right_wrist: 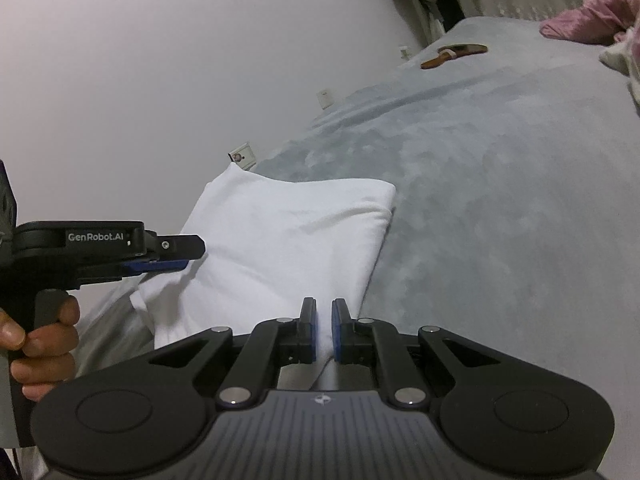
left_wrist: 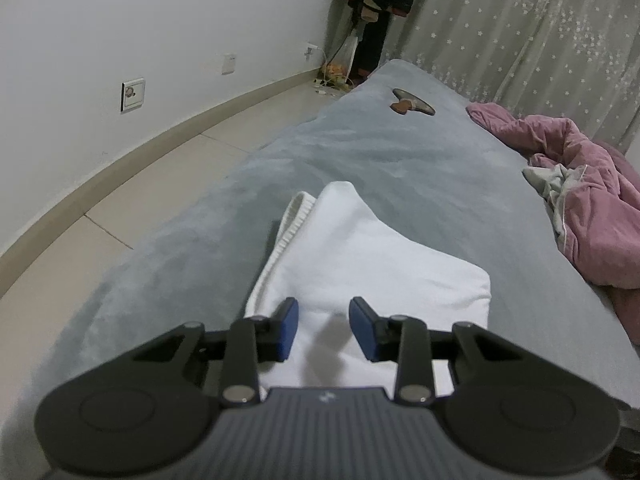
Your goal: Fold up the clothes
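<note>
Right gripper (right_wrist: 324,330) is pinching a fold of the soft white garment (right_wrist: 280,236) (thick, folded) near the grey plush bed's (left_wrist: 400,160) left edge; left gripper (left_wrist: 324,330) is hovering half-open, empty. Pink quilt (left_wrist: 592,208) is lying crumpled at the right edge.

I see plain white wall (left_wrist: 160,20) at ten o'clock, wall sockets (left_wrist: 132,95) low on it, beige skirting (left_wrist: 120,178) beneath. Pale floor tiles (left_wrist: 224,136) run between wall and bed. Bed under grey-blue plush cover (left_wrist: 400,160) fills centre. Sheer star-print curtain (left_wrist: 520,20) at one o'clock. Dark clothes (left_wrist: 380,0) hang in corner, twelve o'clock. Light dim, even.
</note>
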`<state>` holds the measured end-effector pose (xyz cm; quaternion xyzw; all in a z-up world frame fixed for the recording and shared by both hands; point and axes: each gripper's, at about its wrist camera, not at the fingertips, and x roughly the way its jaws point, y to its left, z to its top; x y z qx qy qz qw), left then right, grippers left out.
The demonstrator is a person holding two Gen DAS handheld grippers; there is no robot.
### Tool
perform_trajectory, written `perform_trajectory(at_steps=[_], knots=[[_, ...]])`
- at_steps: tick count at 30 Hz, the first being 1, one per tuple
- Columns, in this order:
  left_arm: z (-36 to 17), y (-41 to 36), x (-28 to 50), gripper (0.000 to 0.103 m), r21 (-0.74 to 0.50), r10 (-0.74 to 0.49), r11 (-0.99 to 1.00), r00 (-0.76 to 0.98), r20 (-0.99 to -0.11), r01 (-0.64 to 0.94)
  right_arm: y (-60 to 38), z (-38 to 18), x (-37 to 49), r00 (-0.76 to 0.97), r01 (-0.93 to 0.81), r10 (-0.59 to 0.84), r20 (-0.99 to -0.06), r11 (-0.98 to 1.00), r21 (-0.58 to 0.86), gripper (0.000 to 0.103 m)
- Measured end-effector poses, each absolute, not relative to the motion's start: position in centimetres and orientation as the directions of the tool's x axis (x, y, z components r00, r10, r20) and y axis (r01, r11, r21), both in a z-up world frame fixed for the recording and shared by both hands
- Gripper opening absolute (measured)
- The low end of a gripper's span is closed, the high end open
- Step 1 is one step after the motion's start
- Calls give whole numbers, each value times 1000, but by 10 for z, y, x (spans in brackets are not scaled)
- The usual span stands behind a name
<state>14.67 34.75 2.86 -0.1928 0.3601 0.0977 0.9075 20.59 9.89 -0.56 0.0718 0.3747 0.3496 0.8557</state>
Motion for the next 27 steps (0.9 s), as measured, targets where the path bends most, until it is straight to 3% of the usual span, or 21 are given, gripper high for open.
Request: perform_trajectory(at_steps=[8,15,18,27], knots=[[35,356,141,25,-298,57,888,728,-684,-350,72,-12,202,459,-475,701,-545,712,516,19],[33,356,140,25,-222,124,895,694,-710,-387,60,-18,203,444,-431,743,-501,667,607,39],[27,355,142,30,-176,152,899,663,-733,-401,59,-20,205,436,-421,760,-482,645,638,39],[26,356,142,30,-180,147,898,660,-737,-401,71,-27,212,416,-396,796,-438,593,701,39]])
